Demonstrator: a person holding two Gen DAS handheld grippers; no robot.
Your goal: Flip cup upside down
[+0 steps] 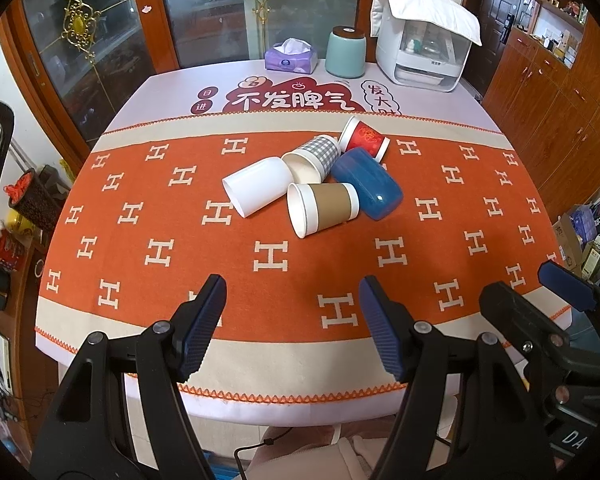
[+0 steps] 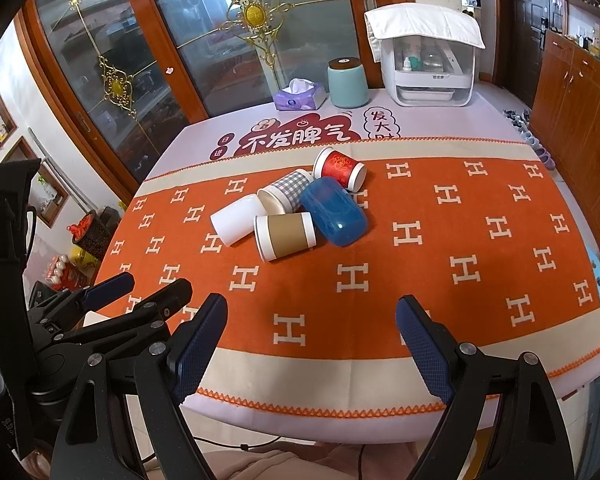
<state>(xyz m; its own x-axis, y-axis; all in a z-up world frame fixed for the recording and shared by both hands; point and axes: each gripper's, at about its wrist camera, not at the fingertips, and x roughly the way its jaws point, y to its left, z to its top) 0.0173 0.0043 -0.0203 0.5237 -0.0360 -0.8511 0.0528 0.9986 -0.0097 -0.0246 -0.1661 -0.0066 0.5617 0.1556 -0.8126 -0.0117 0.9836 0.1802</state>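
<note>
Several cups lie on their sides in a cluster at the table's middle: a white cup (image 1: 256, 190) (image 2: 236, 222), a brown-sleeved paper cup (image 1: 324, 208) (image 2: 286, 236), a grey checked cup (image 1: 312, 158) (image 2: 286, 192), a red cup (image 1: 364, 138) (image 2: 340, 168) and a blue plastic cup (image 1: 370, 184) (image 2: 334, 210). My left gripper (image 1: 292, 320) is open and empty above the near table edge. My right gripper (image 2: 312, 336) is open and empty beside it; it also shows in the left wrist view (image 1: 540, 284). Both are well short of the cups.
An orange patterned cloth (image 1: 300, 264) covers the table. At the far edge stand a purple tissue box (image 1: 290, 58), a teal canister (image 1: 345, 54) and a white appliance under a cloth (image 1: 424, 46). Glass doors stand behind, wooden cabinets to the right.
</note>
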